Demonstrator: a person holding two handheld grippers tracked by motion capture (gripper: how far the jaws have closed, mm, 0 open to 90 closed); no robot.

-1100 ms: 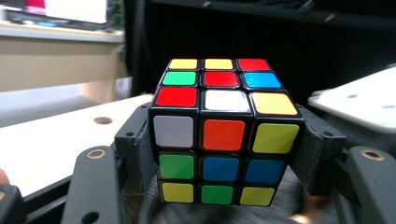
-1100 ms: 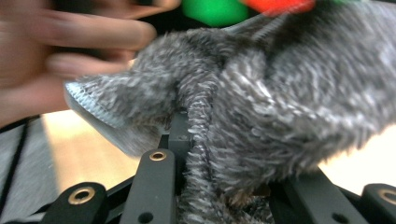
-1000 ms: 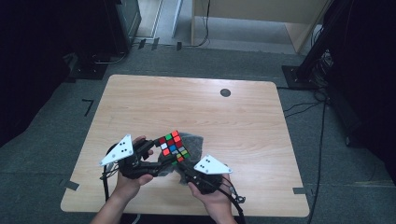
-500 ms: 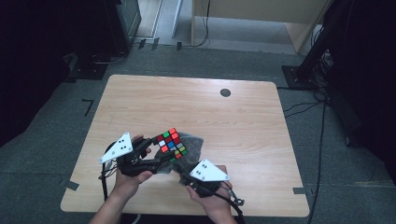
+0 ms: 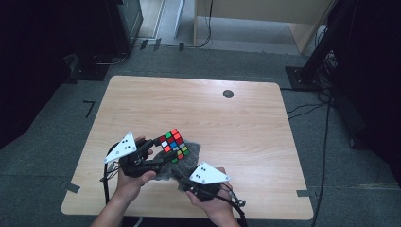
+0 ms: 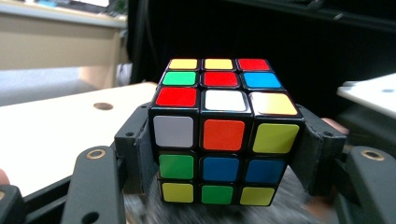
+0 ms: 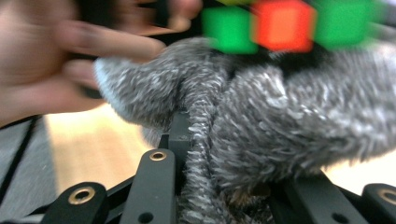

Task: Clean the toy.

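Note:
A scrambled colour cube (image 6: 224,135) sits clamped between the two black jaws of my left gripper (image 6: 224,156), its sides pressed by the pads. In the high view the cube (image 5: 173,144) is held above the table's front left by the left gripper (image 5: 163,153). A grey fuzzy cloth (image 7: 261,121) hangs under and against the cube (image 7: 280,23). My right gripper (image 7: 210,177) is shut on a fold of that cloth. From above, the right gripper (image 5: 184,178) lies just in front of the cloth (image 5: 189,153).
The wooden table (image 5: 236,123) has a small dark round hole (image 5: 228,93) near its far edge. Grey carpet surrounds it, with dark stands and cables at the right and a cabinet behind. A hand (image 7: 51,60) holds the left gripper close by.
The right gripper has shifted slightly left and toward the table's front edge with the cloth. The left gripper and cube have stayed almost in place.

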